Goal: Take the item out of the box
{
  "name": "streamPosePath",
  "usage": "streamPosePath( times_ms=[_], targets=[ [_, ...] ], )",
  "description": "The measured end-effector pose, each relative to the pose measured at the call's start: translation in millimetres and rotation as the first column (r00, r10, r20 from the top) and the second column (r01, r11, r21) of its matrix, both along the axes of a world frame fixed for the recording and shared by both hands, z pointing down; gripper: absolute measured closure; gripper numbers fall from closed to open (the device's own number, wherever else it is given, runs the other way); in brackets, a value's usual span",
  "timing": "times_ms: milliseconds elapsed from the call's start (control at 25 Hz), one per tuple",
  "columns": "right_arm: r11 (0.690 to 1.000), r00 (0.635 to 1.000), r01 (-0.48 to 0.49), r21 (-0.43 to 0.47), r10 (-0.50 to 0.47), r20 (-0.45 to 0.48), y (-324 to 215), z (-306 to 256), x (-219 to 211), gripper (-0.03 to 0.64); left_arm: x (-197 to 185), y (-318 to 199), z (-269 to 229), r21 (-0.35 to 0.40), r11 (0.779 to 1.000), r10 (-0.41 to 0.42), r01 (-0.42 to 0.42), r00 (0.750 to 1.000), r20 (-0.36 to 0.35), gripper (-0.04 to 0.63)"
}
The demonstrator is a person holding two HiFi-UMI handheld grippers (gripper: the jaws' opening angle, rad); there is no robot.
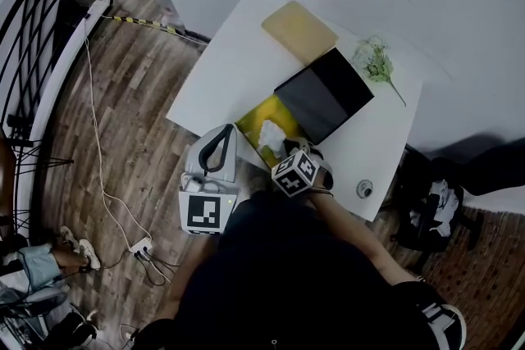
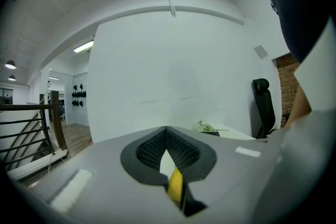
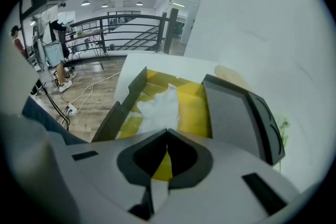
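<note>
An open box (image 1: 253, 120) with a yellow inside stands on the white table (image 1: 230, 61), its dark lid (image 1: 324, 94) folded back to the far right. A white crumpled paper wad (image 1: 271, 134) lies inside. In the right gripper view the wad (image 3: 157, 105) fills the middle of the box (image 3: 126, 99). My right gripper (image 3: 168, 132) reaches into the box from the near side (image 1: 286, 150), with its tips shut together on the wad's near edge. My left gripper (image 1: 227, 131) hovers at the box's left corner, shut and empty (image 2: 167, 129), pointing at the wall.
A tan board (image 1: 299, 30) lies at the table's far side and a green sprig (image 1: 376, 61) at the far right. A small round object (image 1: 364, 189) sits near the front right edge. Cables and a power strip (image 1: 141, 246) lie on the wood floor at left.
</note>
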State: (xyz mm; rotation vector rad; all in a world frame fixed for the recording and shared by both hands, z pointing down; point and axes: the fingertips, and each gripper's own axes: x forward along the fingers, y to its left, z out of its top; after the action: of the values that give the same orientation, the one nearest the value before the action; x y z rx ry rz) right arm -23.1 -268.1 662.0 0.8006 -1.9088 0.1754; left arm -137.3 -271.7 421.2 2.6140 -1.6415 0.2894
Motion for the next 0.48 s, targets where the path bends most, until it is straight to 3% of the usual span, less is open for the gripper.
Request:
streamPosePath(
  times_ms=[480],
  targets=[
    [0.969, 0.997, 0.000, 0.246, -0.018, 0.069, -19.6, -81.4, -1.7, 0.604, 13.8, -4.2, -3.6, 0.035, 0.999, 0.025, -0.025, 1.000, -0.001, 0.586]
  ],
)
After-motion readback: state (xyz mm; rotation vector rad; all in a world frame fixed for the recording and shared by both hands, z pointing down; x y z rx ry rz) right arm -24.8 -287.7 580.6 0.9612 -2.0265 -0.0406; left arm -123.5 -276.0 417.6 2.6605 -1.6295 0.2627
